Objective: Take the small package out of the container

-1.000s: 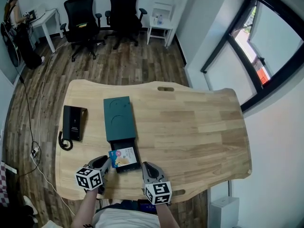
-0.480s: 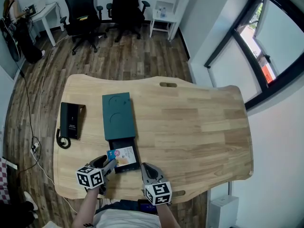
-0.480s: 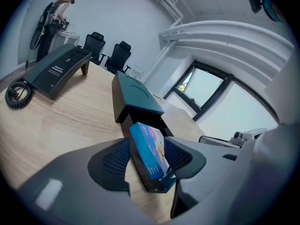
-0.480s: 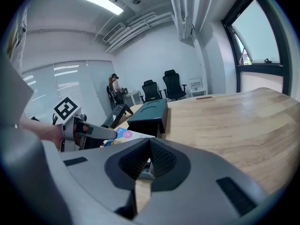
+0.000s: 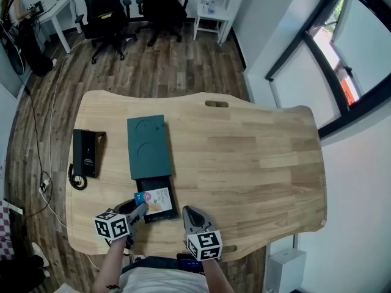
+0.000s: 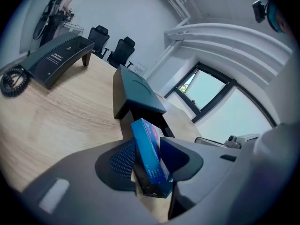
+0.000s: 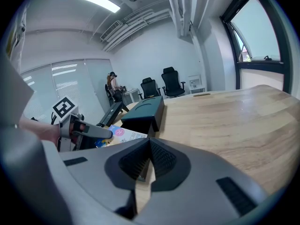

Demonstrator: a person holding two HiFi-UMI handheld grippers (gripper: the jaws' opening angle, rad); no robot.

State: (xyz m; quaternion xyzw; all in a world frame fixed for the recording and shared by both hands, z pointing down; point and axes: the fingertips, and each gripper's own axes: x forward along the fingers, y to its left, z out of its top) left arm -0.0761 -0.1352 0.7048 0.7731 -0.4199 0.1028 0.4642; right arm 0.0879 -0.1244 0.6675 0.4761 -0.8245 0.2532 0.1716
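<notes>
The dark green container (image 5: 146,145) lies on the table with its black drawer (image 5: 165,211) pulled out toward me. The small package (image 5: 154,201), white with a blue edge, rests over the drawer, its left side tilted up. My left gripper (image 5: 139,207) is at that left edge. Its jaws are closing on the package (image 6: 149,153), which fills the gap between the pads. From the right gripper view, a left finger (image 7: 89,131) lies along the package (image 7: 123,134). My right gripper (image 5: 190,213) hovers just right of the drawer, shut (image 7: 150,142) and holding nothing.
A black desk phone (image 5: 85,154) with a coiled cord lies left of the container. The wooden table (image 5: 244,163) stretches to the right. Office chairs (image 5: 104,11) and a white desk stand on the floor beyond the far edge.
The left gripper's fingers have settled onto the package's left edge, which now stands tilted up. The right gripper has stayed beside the drawer.
</notes>
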